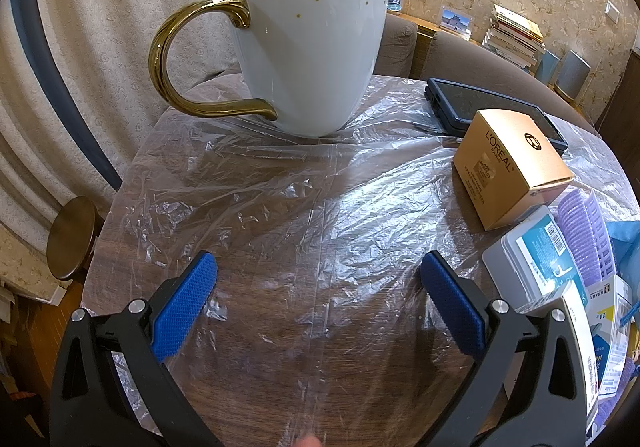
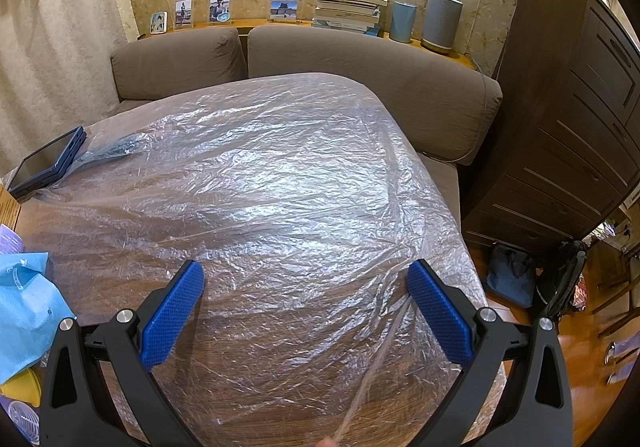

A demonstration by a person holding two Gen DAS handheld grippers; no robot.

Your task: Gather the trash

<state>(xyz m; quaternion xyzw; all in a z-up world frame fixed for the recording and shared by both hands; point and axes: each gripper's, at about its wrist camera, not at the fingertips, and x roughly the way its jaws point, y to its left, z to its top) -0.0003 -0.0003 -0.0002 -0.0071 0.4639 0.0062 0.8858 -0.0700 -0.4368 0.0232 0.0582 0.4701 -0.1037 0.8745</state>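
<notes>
Now we hold both grippers low over a round wooden table draped in crinkled clear plastic sheeting. Our left gripper has its blue-padded jaws spread wide, nothing between them; at its twelve o'clock stands a white mug with gold dots and a gold handle, upright on the sheeting. Toward two o'clock lies a dark blue-cased tablet, and touching its near edge sits a gold L'Oreal carton. At three o'clock we see the clutter we are after: a grey-and-teal box, a purple hair roller behind it, and white printed cartons crowded against the gripper's right arm. Our right gripper is likewise fully open and holds nothing, hovering above bare sheeting; at its nine o'clock lies a crumpled blue cloth, with a yellow item just below it that we cannot identify. Beyond the table at twelve o'clock runs a grey-brown sofa, with a stack of books on the ledge behind it.
</notes>
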